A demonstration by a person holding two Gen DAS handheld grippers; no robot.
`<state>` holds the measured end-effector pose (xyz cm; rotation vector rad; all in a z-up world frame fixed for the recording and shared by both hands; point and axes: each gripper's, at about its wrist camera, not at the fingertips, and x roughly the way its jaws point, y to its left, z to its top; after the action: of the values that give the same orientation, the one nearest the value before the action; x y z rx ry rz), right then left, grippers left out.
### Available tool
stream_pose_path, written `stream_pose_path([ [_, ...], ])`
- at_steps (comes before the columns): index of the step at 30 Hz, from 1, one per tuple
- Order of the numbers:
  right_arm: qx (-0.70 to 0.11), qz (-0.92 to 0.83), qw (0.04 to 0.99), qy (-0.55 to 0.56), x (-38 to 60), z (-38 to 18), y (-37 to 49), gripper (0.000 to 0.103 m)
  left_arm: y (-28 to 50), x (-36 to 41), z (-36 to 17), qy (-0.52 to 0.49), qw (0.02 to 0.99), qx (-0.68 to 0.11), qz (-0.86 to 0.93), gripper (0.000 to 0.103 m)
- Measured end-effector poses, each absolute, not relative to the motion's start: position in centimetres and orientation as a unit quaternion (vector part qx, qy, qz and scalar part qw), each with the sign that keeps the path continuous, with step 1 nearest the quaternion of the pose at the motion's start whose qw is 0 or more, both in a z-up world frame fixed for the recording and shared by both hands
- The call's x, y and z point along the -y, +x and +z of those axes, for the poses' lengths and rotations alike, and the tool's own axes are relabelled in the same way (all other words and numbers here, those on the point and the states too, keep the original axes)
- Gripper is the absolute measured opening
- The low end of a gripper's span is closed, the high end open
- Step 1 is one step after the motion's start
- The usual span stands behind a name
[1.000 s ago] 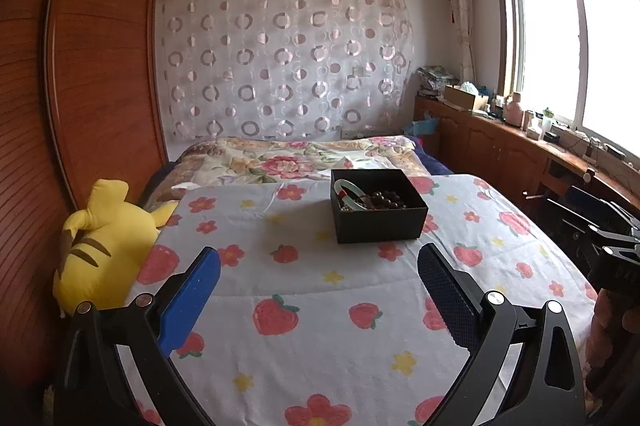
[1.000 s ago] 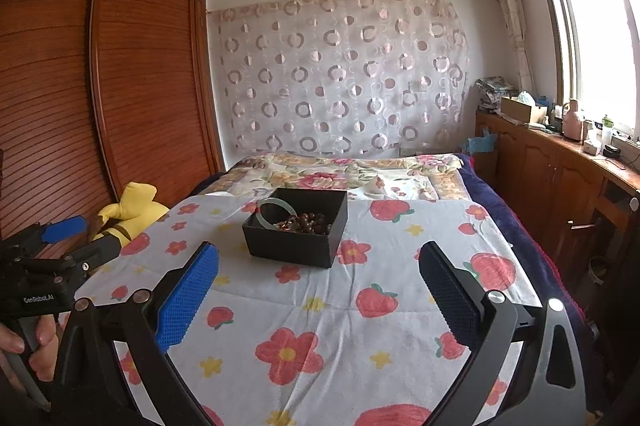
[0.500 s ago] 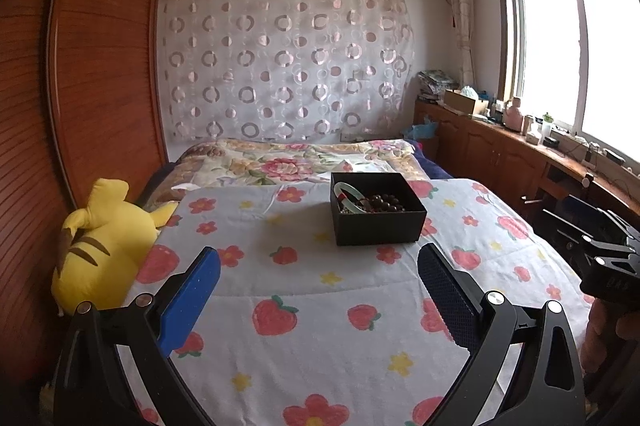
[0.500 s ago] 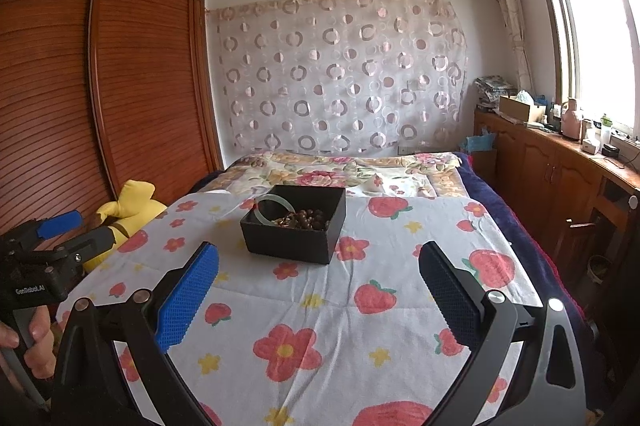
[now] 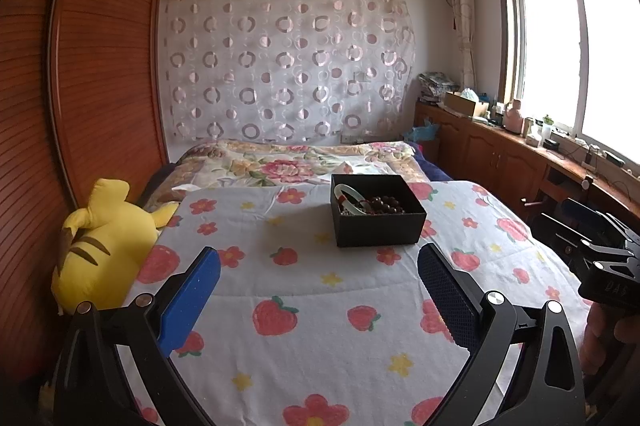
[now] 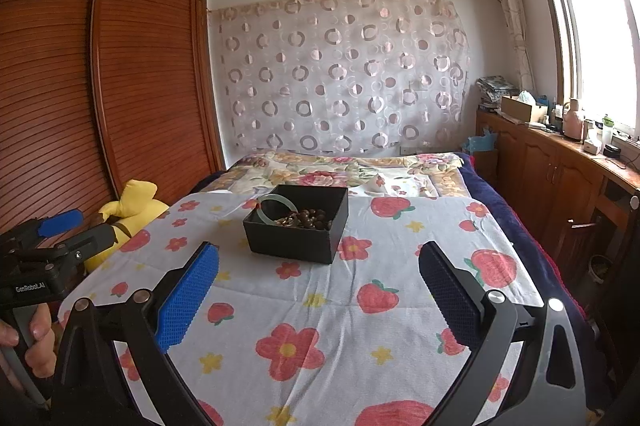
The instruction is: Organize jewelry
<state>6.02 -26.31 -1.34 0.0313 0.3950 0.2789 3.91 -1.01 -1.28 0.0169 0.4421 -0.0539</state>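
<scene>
Hovering level over the bedspread (image 5: 320, 290), left claw (image 5: 319, 290) and right claw (image 6: 319, 286) gape wide, empty.

Black box (image 5: 376, 232); strawberry-and-flower white bedsheet (image 5: 320, 290); yellow plush toy (image 5: 100, 246)

Daylight enters through window (image 5: 576, 54) at right; panes overexposed, blown white. Room evenly bright, shadows soft. Strong fisheye bending at edges, corners vignetted black. Wardrobe (image 6: 80, 86) side dimmer. Focus sharp throughout.
</scene>
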Motion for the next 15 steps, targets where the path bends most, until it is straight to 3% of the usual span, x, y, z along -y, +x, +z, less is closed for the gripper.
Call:
stream_pose_path([
  [15, -0.195, 0.138, 0.971, 0.015, 26.3, -1.38, 5.98, 0.101, 3.93, 0.89, -1.4, 0.007, 0.975, -0.219, -0.026, 0.095],
])
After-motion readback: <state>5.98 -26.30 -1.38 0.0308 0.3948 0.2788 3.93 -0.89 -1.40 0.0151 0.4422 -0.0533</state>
